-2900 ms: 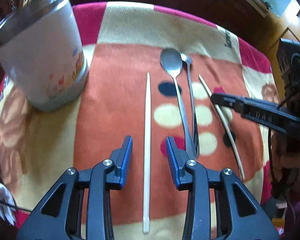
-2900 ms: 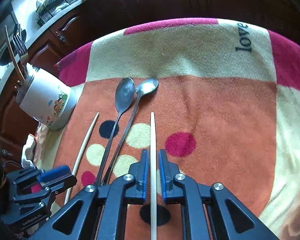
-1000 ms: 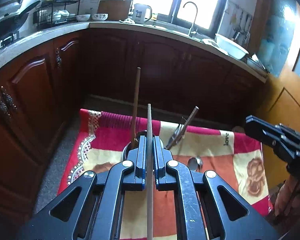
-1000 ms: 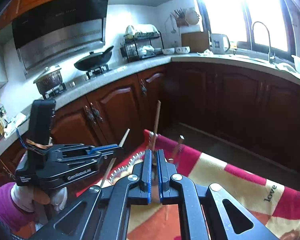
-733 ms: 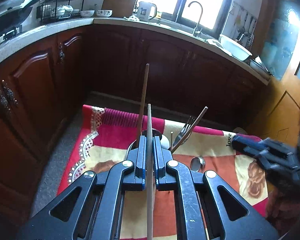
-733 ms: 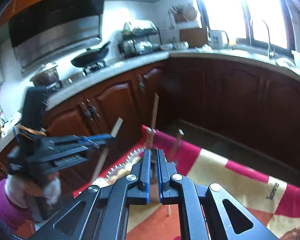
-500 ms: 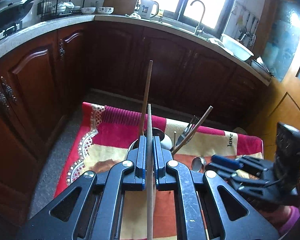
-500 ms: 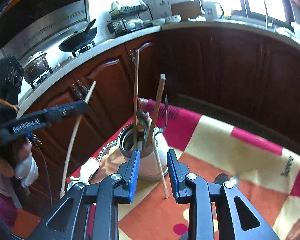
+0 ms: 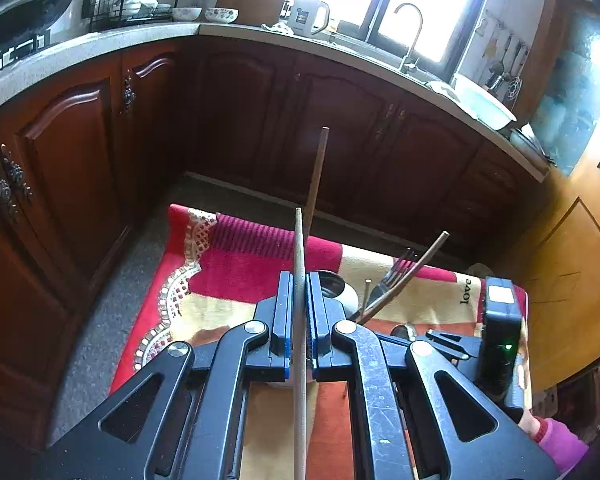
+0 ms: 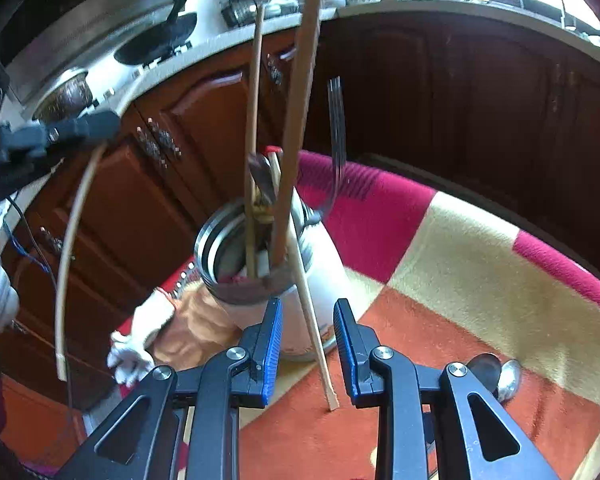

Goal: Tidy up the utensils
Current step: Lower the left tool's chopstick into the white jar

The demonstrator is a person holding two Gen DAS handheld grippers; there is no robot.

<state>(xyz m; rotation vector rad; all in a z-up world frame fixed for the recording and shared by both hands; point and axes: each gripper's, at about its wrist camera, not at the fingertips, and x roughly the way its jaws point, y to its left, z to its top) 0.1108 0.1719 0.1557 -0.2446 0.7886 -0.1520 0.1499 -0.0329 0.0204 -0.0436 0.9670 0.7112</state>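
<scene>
Mid-loading the jar (image 10: 340,280): left gripper (image 9: 299,308) jaws clenched on held chopstick (image 9: 299,248); right gripper (image 10: 306,344) jaws released around leaning chopstick (image 10: 312,320). Next, probably: aiming the held chopstick down into the jar mouth.

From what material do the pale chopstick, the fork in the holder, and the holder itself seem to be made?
The chopstick looks like pale wood or bamboo: matte, cream, no shine. The fork looks like polished steel: thin, grey, reflective tines. The holder seems to have a white glossy body, perhaps ceramic or coated metal, with a shiny metal rim; the picture cannot settle which.
</scene>
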